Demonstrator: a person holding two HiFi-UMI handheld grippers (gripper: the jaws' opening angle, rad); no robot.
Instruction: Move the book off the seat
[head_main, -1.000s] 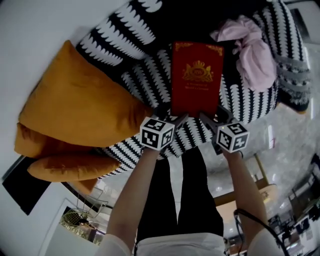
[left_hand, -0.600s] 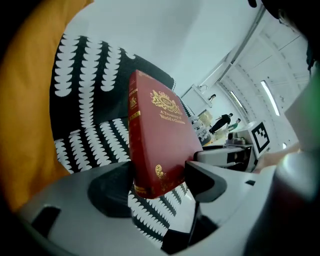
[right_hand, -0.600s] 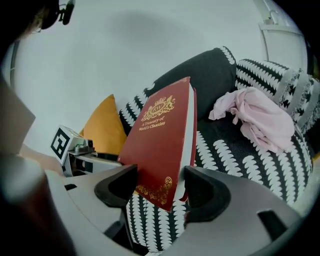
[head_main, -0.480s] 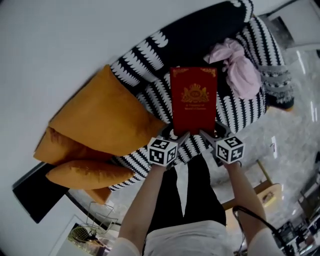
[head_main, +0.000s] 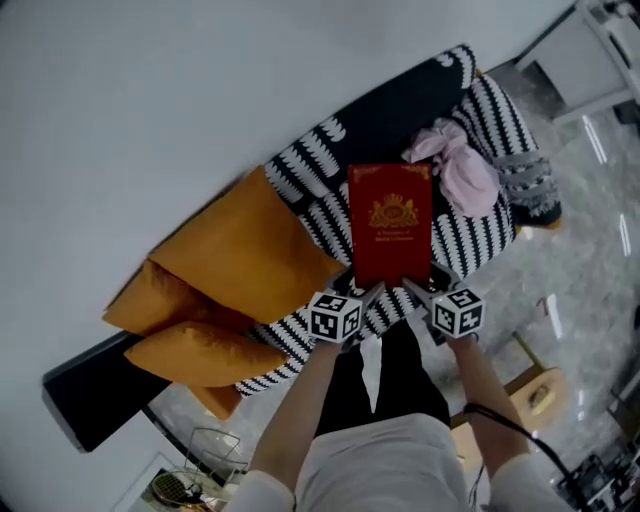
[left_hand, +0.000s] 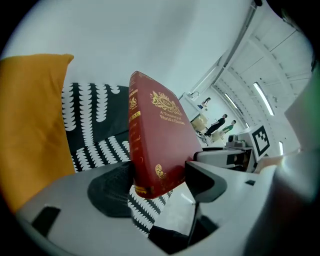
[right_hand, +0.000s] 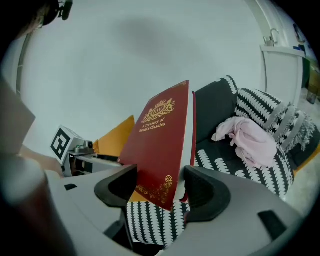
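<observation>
Book: red hardback with gold print on the cover (head_main: 391, 225), upright with the cover towards the head camera, held in the air in front of the sofa; its lower edge rests on nothing in either gripper view.
Left gripper (left_hand: 159, 176): jaws pinching the book's lower corner on the spine side, at 7 o'clock of the cover in the head view.
Right gripper (right_hand: 159, 187): jaws pinching the lower corner on the page-edge side, at 5 o'clock of the cover.
Sofa: black with a white pattern (head_main: 468, 235), behind and below the book, against a pale wall.
Cushions: orange (head_main: 245, 250), stacked on the sofa at 9 o'clock of the book, apart from it.
Cloth: pink, crumpled (head_main: 462, 170), lying on the seat at 2 o'clock of the book, not touching it.
Floor: glossy and pale (head_main: 580, 300), at 4 o'clock of the sofa.
</observation>
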